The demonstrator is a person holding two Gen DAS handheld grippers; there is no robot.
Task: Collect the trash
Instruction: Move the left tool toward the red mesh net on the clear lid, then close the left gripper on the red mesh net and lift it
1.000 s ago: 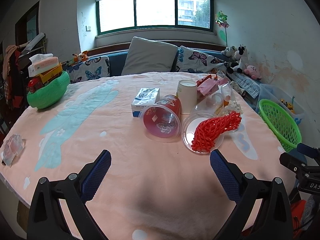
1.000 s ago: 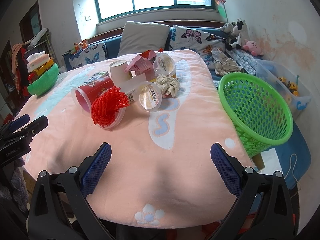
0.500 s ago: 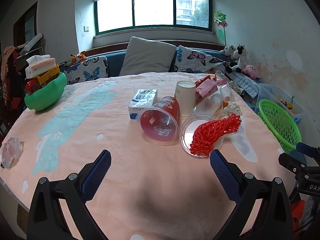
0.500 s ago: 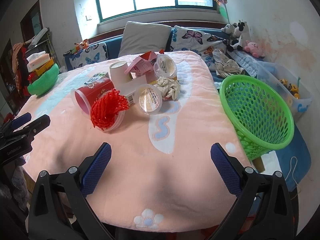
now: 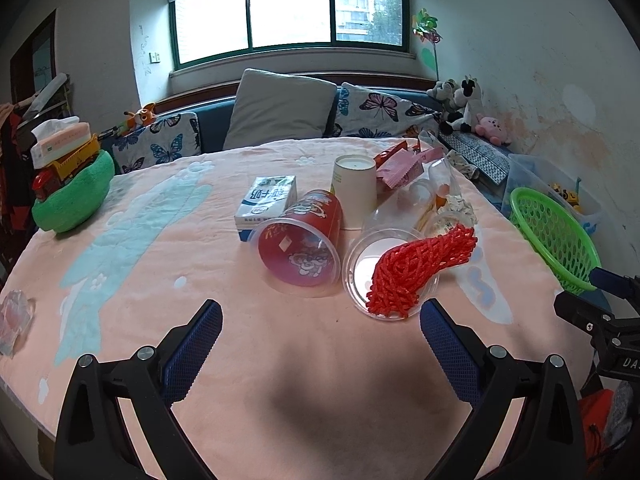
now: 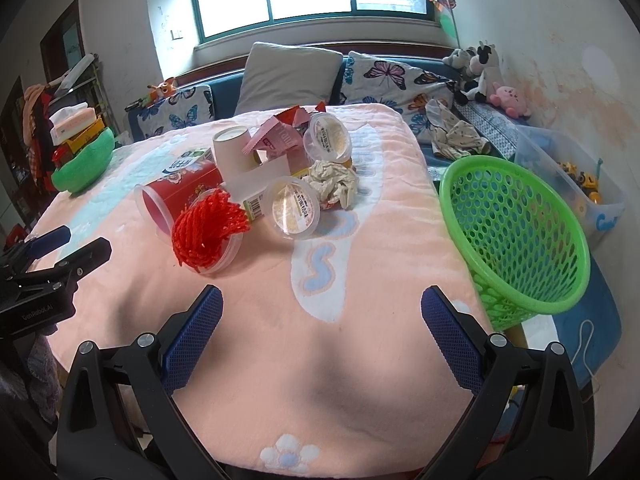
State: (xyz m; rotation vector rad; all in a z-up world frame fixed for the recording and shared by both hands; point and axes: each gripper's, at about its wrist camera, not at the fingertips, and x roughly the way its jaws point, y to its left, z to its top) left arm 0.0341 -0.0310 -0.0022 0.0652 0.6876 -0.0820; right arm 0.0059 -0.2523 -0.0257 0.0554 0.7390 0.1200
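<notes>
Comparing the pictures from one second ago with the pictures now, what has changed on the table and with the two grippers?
Both grippers moved forward toward the trash pile: the red cup and red net look larger and nearer in the left gripper view, and likewise in the right gripper view. Nothing was taken hold of or let go; both remain open and empty. The trash and the green basket stayed where they were.

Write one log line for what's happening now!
left gripper: open, empty | right gripper: open, empty | trash pile: untouched | green basket: empty
</notes>
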